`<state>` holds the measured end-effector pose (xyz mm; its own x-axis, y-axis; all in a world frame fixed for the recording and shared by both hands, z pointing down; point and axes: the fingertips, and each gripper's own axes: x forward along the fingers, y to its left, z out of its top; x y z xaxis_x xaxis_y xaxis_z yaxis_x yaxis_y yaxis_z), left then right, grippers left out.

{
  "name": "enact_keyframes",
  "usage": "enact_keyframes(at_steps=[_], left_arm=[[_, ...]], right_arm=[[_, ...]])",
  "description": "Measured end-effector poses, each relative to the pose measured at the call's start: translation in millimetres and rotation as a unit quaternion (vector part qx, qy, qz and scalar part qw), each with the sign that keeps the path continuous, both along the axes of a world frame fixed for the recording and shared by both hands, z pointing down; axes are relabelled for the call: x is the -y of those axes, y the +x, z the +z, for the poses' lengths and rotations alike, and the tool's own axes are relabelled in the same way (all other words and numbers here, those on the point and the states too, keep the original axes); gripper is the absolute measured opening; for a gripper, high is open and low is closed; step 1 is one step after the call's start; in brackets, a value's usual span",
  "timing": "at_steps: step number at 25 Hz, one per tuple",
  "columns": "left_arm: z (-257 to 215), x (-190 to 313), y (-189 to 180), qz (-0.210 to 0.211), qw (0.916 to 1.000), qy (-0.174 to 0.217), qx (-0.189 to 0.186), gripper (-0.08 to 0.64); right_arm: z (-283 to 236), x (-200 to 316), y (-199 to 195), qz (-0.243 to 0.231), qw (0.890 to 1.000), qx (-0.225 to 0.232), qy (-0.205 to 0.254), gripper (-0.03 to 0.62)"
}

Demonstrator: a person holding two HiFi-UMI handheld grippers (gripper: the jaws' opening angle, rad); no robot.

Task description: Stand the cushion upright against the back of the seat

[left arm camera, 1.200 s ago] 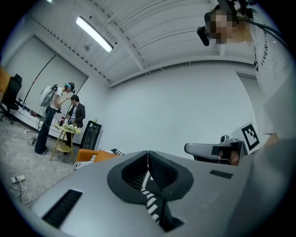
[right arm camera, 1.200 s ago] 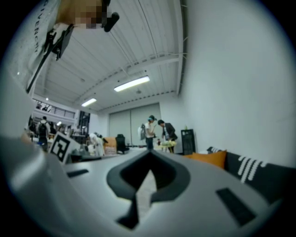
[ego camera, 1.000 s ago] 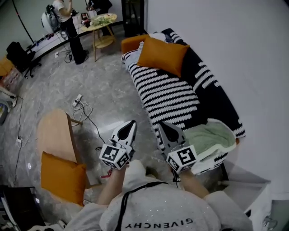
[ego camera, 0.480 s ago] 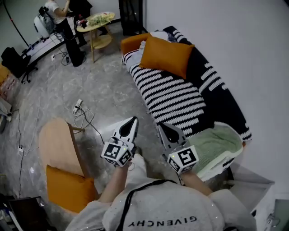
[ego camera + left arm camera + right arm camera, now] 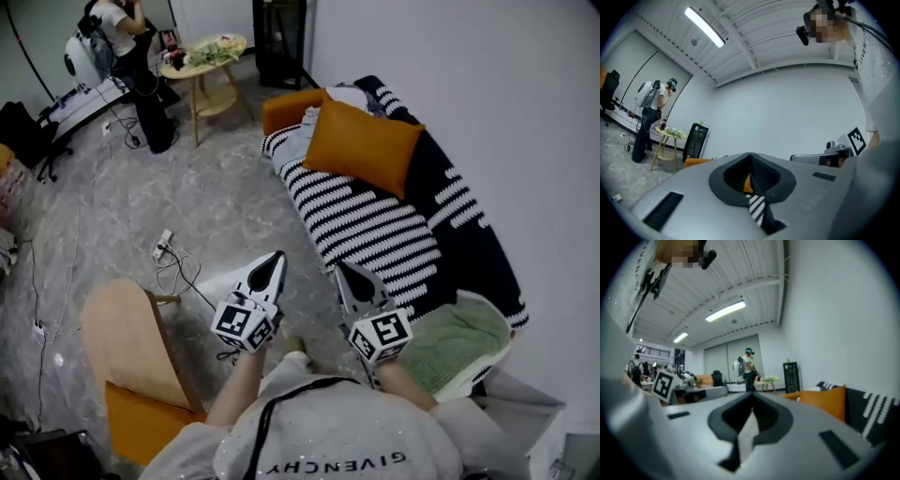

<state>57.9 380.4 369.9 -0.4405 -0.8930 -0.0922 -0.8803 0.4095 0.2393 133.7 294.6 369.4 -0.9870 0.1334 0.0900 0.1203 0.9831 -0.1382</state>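
Note:
An orange cushion (image 5: 365,147) leans tilted against the back of the black-and-white striped sofa (image 5: 375,225) near its far end; it also shows in the right gripper view as the orange cushion (image 5: 826,401). My left gripper (image 5: 272,265) hangs over the floor in front of the sofa, shut and holding nothing. My right gripper (image 5: 349,275) is level beside the sofa's front edge, shut and empty too. Both are well short of the cushion. In the left gripper view only a sliver of cushion (image 5: 747,184) shows between the shut jaws.
A green blanket (image 5: 453,339) lies on the sofa's near end. A wooden chair (image 5: 131,342) with an orange cushion (image 5: 136,424) stands at lower left. Cables and a power strip (image 5: 164,247) lie on the floor. A person (image 5: 127,47) stands by a round table (image 5: 202,56) at the far end.
Both grippers and the head camera have moved forward along the sofa front; the cushion and sofa now sit nearer and the chair has slid back in view. Both grippers stayed shut.

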Motion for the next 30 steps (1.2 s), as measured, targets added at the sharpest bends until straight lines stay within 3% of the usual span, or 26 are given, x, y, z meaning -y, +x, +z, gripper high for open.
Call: enact_keyframes(at_steps=[6,16,30], left_arm=[[2.6,-5.1,-56.2,0.01,0.9999,0.004,-0.007,0.025],[13.1,32.1,-103.4,0.047,0.9981,0.024,-0.033,0.025],[20.0,153.3,-243.6,0.087,0.9955,0.012,-0.036,0.025]], right_arm=[[-1.2,-5.7,-53.9,0.01,1.0,0.001,0.009,0.018],[5.8,24.8,-110.4,0.032,0.999,-0.006,0.016,0.018],[19.1,126.0,-258.6,0.031,0.998,-0.02,0.043,0.018]])
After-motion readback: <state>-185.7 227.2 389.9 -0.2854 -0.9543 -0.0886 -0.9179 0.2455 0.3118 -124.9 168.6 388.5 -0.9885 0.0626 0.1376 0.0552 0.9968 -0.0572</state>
